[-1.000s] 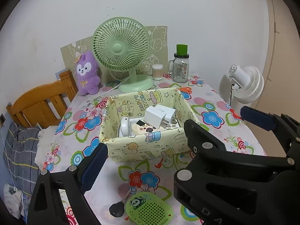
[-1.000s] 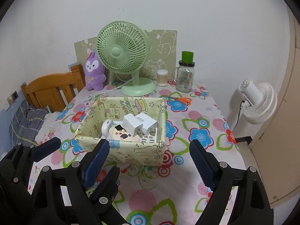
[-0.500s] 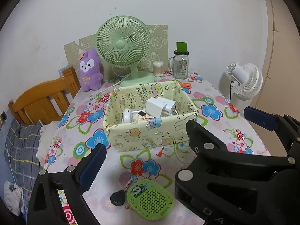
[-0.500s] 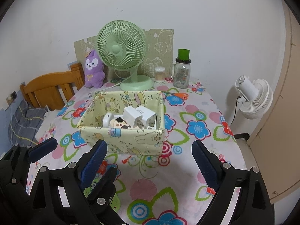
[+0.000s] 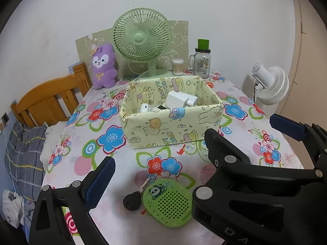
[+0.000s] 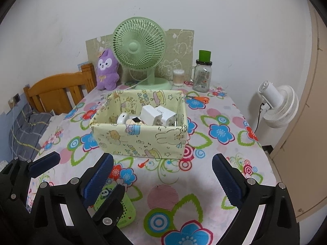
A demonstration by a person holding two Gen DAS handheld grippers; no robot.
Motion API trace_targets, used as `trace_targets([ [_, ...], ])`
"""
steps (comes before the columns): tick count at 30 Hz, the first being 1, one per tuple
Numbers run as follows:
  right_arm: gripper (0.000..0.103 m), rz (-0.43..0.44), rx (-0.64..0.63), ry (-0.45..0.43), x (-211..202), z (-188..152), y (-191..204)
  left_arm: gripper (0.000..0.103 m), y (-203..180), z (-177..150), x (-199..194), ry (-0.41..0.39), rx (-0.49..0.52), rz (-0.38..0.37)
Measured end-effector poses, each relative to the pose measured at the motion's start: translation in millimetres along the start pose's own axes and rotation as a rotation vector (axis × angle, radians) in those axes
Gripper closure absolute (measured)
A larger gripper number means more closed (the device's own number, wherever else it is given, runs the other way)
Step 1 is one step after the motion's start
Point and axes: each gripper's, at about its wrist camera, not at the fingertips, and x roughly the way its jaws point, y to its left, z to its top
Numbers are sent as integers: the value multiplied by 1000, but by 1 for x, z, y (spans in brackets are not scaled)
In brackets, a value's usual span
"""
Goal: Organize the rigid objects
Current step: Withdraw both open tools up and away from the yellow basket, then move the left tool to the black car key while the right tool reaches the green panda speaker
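A yellow cartoon-print fabric box stands mid-table and holds white chargers and a white earbud case. A green panda speaker and a black-headed key lie on the floral tablecloth in front of it. My left gripper is open and empty above the speaker. My right gripper is open and empty, to the right of the speaker.
At the back stand a green desk fan, a purple plush, a cotton-swab jar and a glass jar with a green lid. Orange scissors lie behind the box. A wooden chair stands left, a white fan right.
Both grippers have drawn back from the box toward the near table edge. More of the green speaker and key now shows. Both stay open.
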Motion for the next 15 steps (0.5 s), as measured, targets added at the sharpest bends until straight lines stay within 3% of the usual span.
trace_targets([
  [15, 4, 23, -46, 32, 16, -22, 20, 3, 15, -27, 14, 50, -12, -12],
])
